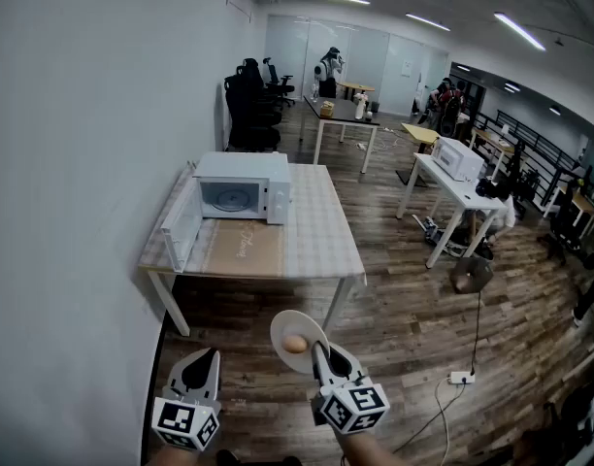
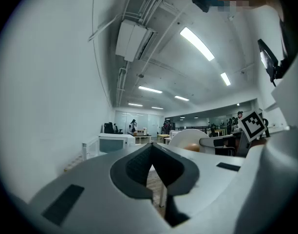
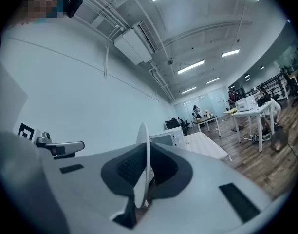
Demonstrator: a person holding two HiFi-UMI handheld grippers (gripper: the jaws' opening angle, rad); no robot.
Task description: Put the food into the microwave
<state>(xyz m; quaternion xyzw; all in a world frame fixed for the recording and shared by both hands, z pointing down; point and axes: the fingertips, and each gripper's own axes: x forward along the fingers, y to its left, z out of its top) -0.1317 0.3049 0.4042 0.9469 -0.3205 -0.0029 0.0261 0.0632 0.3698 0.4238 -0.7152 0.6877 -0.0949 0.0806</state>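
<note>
Floorboards (image 1: pixel 404 318) under white plate (image 1: pixel 303 323), round tan food (image 1: pixel 295 344)

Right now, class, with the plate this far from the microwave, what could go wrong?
The right gripper pinches the plate by its rim alone, so it may tilt or slip. The food lies loose on it and could roll off. The microwave has its door swung open; the plate might knock it.

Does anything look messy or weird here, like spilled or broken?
Nothing looks spilled or broken. The microwave on the table has its door swung wide open, and the right gripper pinches a plate by its rim, round food sitting on it.
</note>
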